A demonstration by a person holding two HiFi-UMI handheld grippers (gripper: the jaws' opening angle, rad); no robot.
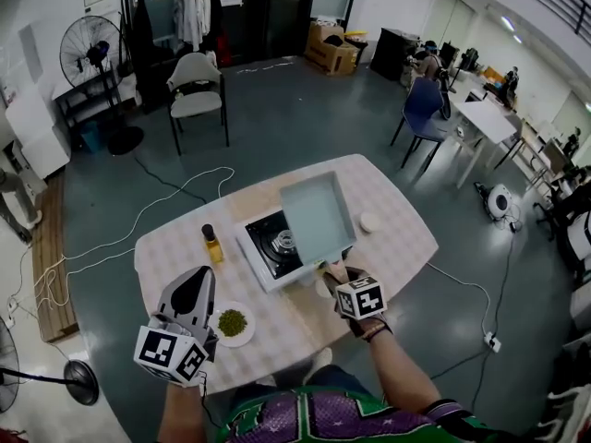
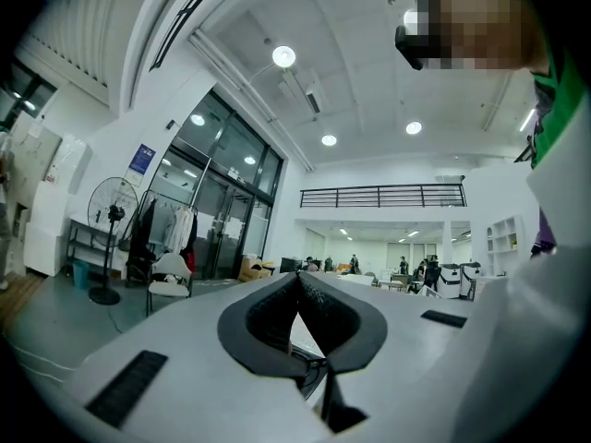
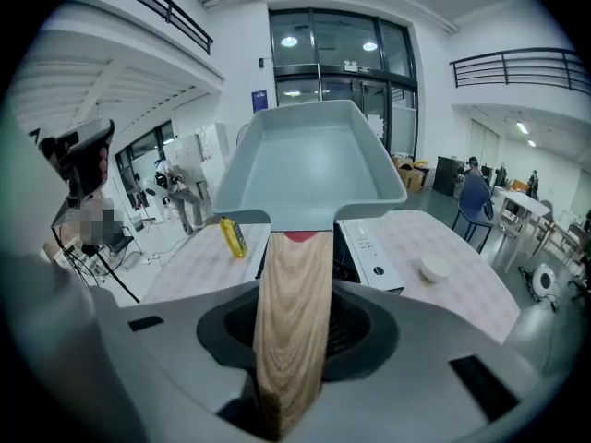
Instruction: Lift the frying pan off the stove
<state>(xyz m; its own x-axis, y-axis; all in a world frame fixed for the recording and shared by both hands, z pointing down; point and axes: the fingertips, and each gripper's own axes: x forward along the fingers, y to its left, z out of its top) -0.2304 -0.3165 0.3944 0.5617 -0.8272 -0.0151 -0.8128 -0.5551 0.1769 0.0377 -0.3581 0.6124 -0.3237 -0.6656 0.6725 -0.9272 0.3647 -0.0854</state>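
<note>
- The right gripper (image 3: 294,340) is grasping the frying pan's (image 1: 317,218) wooden handle (image 3: 295,266) in its jaws, holding the pan above the stove (image 1: 266,247).
- In the head view, the pan is hiding the stove's right part.
- The left gripper (image 1: 198,277), jaws clenched on nothing, is hovering front-left of the stove.

Grey floor (image 1: 277,118), white chair (image 1: 197,90), standing fan (image 1: 92,52), glass doors (image 2: 222,201).

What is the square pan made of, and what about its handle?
The frying pan looks like metal with a smooth, matte pale blue-grey coating. Its thin walls are evenly coloured without shine, though the metal itself cannot be seen. Its handle looks like light wood, since brown grain lines run along it.
</note>
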